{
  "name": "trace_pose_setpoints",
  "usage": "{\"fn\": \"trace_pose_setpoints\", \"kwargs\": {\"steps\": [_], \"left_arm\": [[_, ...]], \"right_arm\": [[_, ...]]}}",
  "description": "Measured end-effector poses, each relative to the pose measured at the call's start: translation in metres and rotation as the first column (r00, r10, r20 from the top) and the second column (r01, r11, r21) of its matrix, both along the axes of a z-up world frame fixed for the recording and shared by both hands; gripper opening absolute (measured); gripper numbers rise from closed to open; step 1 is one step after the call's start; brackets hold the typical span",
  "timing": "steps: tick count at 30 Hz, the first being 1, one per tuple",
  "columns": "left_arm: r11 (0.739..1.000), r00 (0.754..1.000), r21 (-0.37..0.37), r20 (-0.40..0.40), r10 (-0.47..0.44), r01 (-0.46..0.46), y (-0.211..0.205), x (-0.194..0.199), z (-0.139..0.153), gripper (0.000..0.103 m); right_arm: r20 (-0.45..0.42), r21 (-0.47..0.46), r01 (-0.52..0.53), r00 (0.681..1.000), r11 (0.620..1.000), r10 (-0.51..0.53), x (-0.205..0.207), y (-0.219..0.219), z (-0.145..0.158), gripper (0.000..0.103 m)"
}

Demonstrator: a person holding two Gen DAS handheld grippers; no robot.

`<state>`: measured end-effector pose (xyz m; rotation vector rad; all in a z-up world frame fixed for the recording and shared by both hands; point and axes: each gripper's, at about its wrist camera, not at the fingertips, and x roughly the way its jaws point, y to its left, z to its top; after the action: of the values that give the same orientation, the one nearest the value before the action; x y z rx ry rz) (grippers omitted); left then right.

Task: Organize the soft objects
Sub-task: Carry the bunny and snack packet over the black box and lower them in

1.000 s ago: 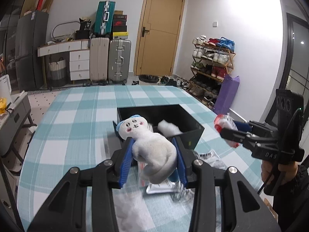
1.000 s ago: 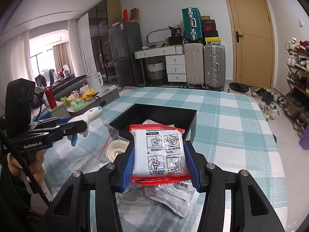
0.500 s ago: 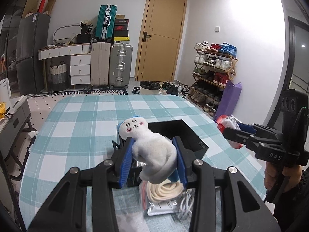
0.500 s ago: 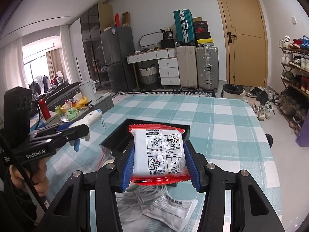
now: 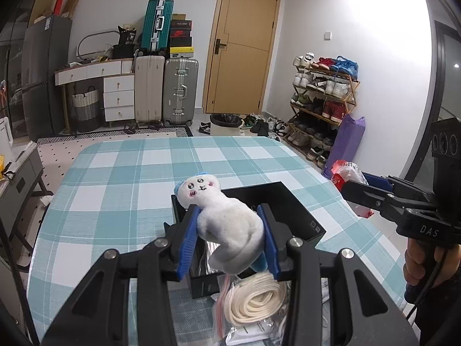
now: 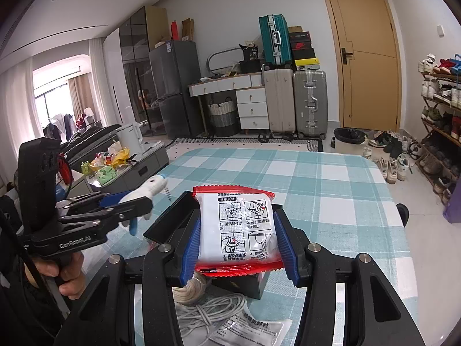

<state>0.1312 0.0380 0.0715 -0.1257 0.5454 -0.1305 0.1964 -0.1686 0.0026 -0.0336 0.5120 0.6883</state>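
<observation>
My left gripper (image 5: 227, 238) is shut on a white plush toy (image 5: 224, 219) with a blue cap and holds it in the air, in front of and above a black open box (image 5: 299, 216) on the checked table. My right gripper (image 6: 237, 243) is shut on a red-edged white packet (image 6: 237, 230) and holds it above the near edge of the same box (image 6: 173, 216). The left gripper with the plush also shows at the left of the right wrist view (image 6: 138, 201). The right gripper with the packet shows at the right of the left wrist view (image 5: 354, 184).
On the table (image 5: 115, 178) in front of the box lie a bagged cream rope coil (image 5: 256, 302), a grey cable (image 6: 207, 311) and a white printed sachet (image 6: 250, 328). Suitcases, a drawer unit, a door and a shoe rack stand behind.
Both grippers have risen and pulled back from over the box, each still holding its item. The box now sits lower and nearer in both views.
</observation>
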Motion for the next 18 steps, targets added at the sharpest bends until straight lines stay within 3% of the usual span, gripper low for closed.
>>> {"fn": "trace_pose_setpoints", "kwargs": {"steps": [18], "left_arm": [[0.998,0.997,0.031,-0.056,-0.044,0.046,-0.014,0.036,-0.018,0.04]], "right_arm": [[-0.05,-0.037,-0.038,0.998,0.999,0.036,0.033,0.021,-0.023,0.049]]}}
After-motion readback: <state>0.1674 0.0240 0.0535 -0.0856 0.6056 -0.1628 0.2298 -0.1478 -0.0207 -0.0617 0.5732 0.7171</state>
